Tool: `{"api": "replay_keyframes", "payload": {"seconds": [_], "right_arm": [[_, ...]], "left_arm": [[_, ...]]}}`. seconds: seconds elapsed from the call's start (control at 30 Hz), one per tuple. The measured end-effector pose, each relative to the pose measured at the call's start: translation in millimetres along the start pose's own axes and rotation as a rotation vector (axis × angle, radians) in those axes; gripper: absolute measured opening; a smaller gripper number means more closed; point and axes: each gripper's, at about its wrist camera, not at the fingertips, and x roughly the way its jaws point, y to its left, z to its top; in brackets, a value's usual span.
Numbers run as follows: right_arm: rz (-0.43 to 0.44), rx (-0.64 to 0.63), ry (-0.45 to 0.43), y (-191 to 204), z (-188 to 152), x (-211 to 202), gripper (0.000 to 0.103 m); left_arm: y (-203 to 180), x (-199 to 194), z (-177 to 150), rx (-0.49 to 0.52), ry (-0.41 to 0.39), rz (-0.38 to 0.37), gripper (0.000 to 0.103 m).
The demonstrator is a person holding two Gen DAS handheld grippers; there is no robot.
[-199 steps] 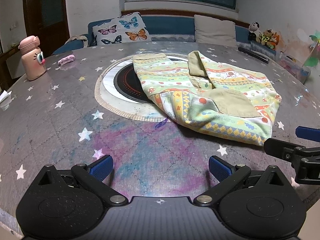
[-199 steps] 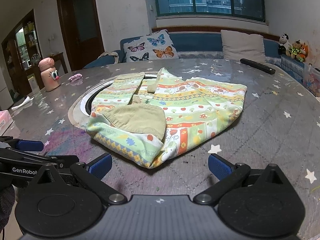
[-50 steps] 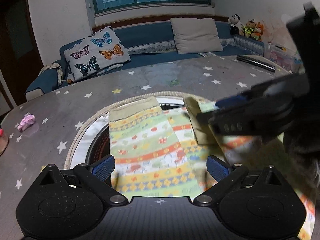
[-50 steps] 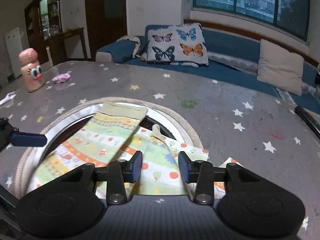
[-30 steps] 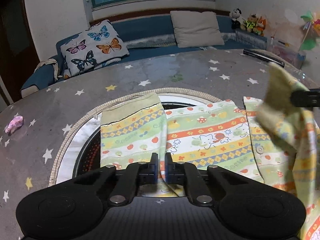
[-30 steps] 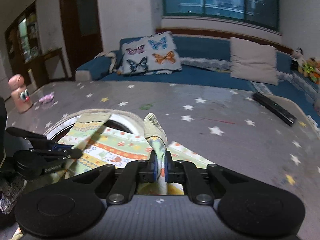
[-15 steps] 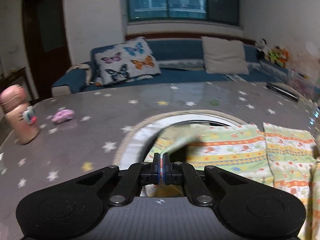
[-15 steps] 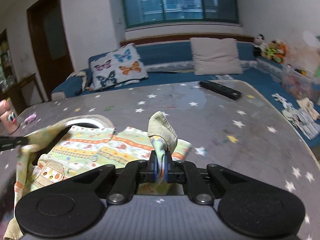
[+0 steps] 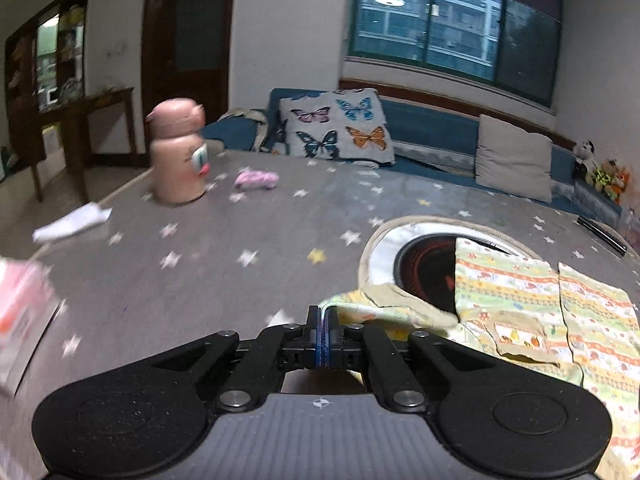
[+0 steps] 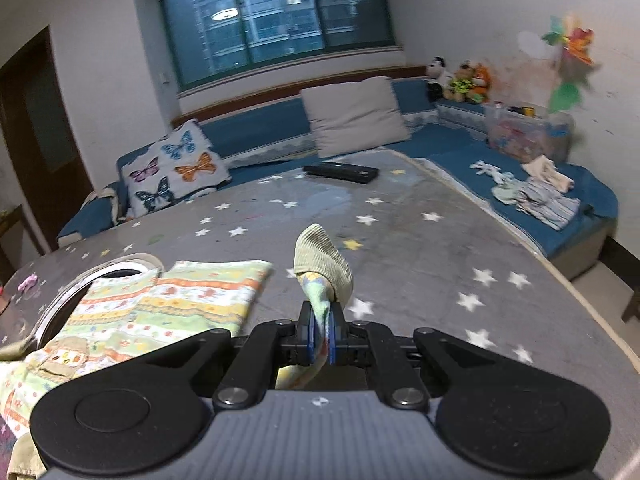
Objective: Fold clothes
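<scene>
1. The patterned garment (image 9: 520,304) lies spread near the middle of the star-print table (image 9: 240,240), partly over the round inset hob (image 9: 424,268).
2. The left gripper (image 9: 322,334) has its jaws pressed together on a sleeve end (image 9: 372,312), which trails from the jaws toward the garment's body.
3. The right gripper (image 10: 320,334) is clamped on the other sleeve; its ribbed cuff (image 10: 320,260) stands up above the jaws.
4. The cloth looks light, soft and limp: it will sag and crease wherever unsupported.
5. Cuffs, hems and seams probably give the firmest hold; thin single layers may slip.
6. Keeping both sleeves taut should flatten the body for folding.
</scene>
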Motion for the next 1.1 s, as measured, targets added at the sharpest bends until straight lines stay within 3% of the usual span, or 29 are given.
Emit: {"api": "replay_keyframes", "payload": {"seconds": [0.43,0.57,0.73,0.77,0.83,0.9,1.1], "right_arm": [[-0.185,0.119,0.097,-69.0,-51.5,-18.7,0.012],[-0.263,0.12,0.069,-82.0,-55.1,-32.7,0.021],[-0.292,0.03,-0.005,-69.8,-44.6,-39.3,0.022],[-0.264,0.023,-0.006,-66.0,-42.0,-36.7,0.022],[-0.206,0.011,0.015,-58.7,-41.4,-27.7,0.022],[-0.161,-0.01,0.049,-48.3,-43.4,-13.7,0.022],[-0.147,-0.06,0.091,-30.2,-49.9,19.3,0.022]], "left_arm": [[20.4,-5.6,-35.9,-0.036,0.078,0.047,0.002],[18.5,-4.0,-40.5,-0.021,0.098,0.055,0.003],[15.9,-4.6,-42.4,-0.001,0.104,0.066,0.005],[15.0,-4.9,-42.6,0.005,0.104,0.066,0.008],[12.1,-5.9,-43.6,0.017,0.104,0.069,0.024],[8.5,-7.7,-44.6,0.041,0.095,0.074,0.046],[-2.6,-14.6,-45.0,0.137,0.056,0.084,0.059]]}}
